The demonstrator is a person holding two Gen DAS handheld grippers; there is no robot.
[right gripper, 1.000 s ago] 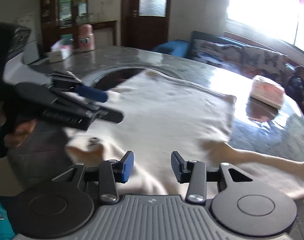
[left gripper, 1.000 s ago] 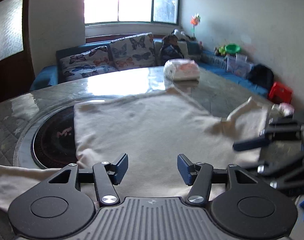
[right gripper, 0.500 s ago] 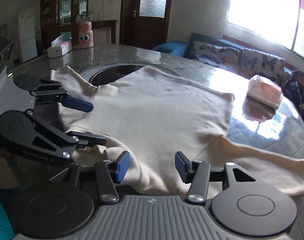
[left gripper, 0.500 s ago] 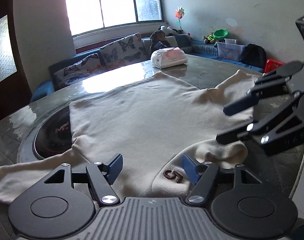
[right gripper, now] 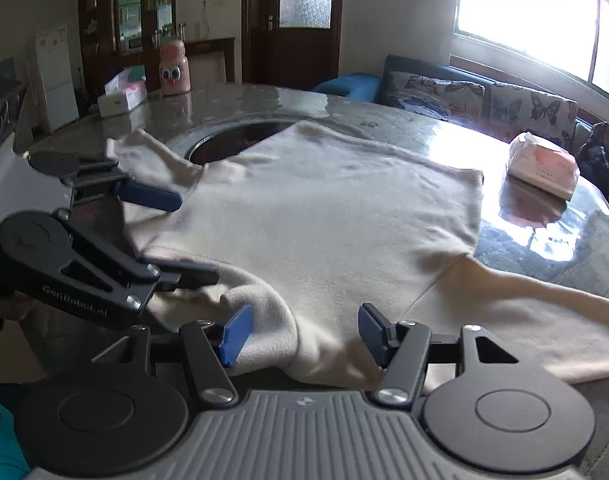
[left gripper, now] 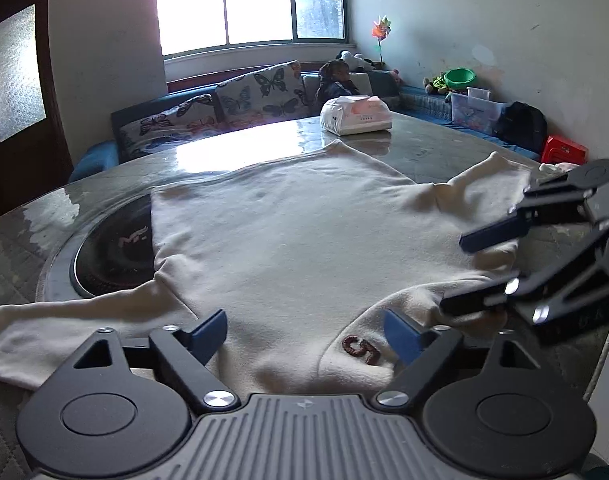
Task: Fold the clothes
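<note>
A cream long-sleeved sweater [left gripper: 296, 232] lies spread on the round stone table, body flat, sleeves out to both sides; it also shows in the right wrist view [right gripper: 336, 220]. A brown "5" patch [left gripper: 360, 348] sits on its near edge. My left gripper [left gripper: 304, 332] is open just above the near hem, holding nothing. My right gripper [right gripper: 300, 332] is open over the near edge of the sweater, a fold of cloth between its open fingers. Each gripper appears in the other's view: the right one in the left wrist view [left gripper: 484, 272] and the left one in the right wrist view [right gripper: 184, 236].
A round black hotplate [left gripper: 112, 252] is set in the table, partly under the sweater. A white tissue pack [left gripper: 356, 116] lies at the far side. A pink bottle [right gripper: 174, 68] and a tissue box [right gripper: 122, 94] stand at the table's far left edge. A sofa [left gripper: 224, 104] runs behind.
Both grippers have come in low over the near edge of the sweater. Both stay open.
</note>
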